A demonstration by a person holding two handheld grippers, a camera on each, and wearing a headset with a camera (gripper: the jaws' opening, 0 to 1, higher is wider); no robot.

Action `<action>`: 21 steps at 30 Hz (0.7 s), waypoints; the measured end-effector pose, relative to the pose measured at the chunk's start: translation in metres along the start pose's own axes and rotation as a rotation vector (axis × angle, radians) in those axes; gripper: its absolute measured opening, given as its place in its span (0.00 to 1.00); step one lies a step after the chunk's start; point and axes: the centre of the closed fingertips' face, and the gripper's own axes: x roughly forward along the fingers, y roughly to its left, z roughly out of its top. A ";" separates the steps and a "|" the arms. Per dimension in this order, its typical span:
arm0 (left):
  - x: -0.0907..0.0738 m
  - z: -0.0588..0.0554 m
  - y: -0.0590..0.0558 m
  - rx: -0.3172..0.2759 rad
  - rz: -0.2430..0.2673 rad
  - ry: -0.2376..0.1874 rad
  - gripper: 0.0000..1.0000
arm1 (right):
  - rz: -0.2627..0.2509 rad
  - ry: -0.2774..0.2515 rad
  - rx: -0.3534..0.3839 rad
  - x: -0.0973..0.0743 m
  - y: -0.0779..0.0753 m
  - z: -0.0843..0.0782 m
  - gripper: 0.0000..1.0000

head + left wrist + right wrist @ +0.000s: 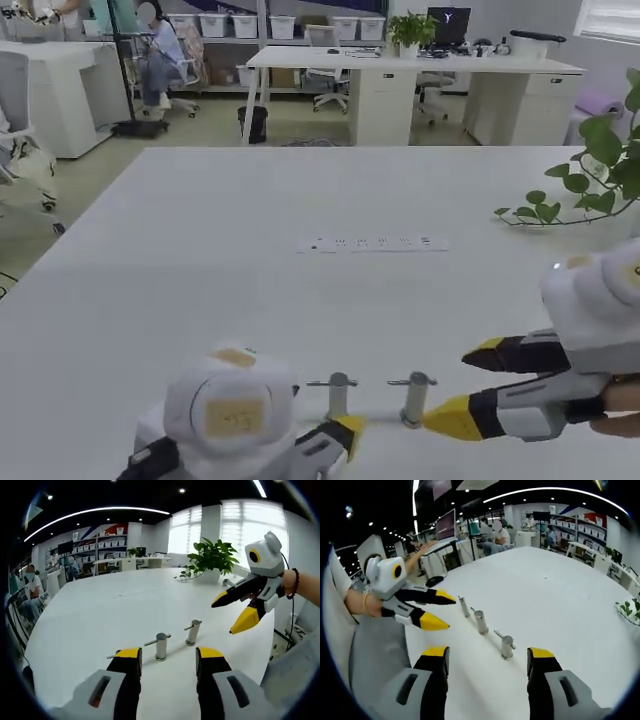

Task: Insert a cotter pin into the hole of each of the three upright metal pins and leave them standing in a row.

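Note:
Three upright metal pins stand in a row on the white table [560, 595]: the far pin [464, 606], the middle pin [480, 621] and the near pin [506, 646], each with a thin cotter pin sticking out near its top. The head view has two of them, one pin [338, 394] and another pin [413, 396]. My left gripper [169, 655] is open just short of a pin [161, 646], nothing between its jaws. My right gripper [489, 653] is open behind the near pin, holding nothing. Its yellow fingertips [450, 415] sit beside the right-hand pin.
A white power strip [372, 243] lies mid-table, beyond the pins. A green plant [590, 185] trails over the table's right side. The table's front edge runs close under both grippers. Desks, chairs and a seated person [160, 55] are far behind.

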 end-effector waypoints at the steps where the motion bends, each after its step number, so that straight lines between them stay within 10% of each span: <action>1: -0.005 0.001 0.003 0.001 0.003 -0.005 0.43 | -0.003 -0.006 0.008 -0.001 -0.001 0.000 0.66; 21: -0.067 -0.009 0.037 -0.002 0.013 -0.004 0.75 | 0.002 -0.153 0.089 -0.027 0.022 -0.010 0.85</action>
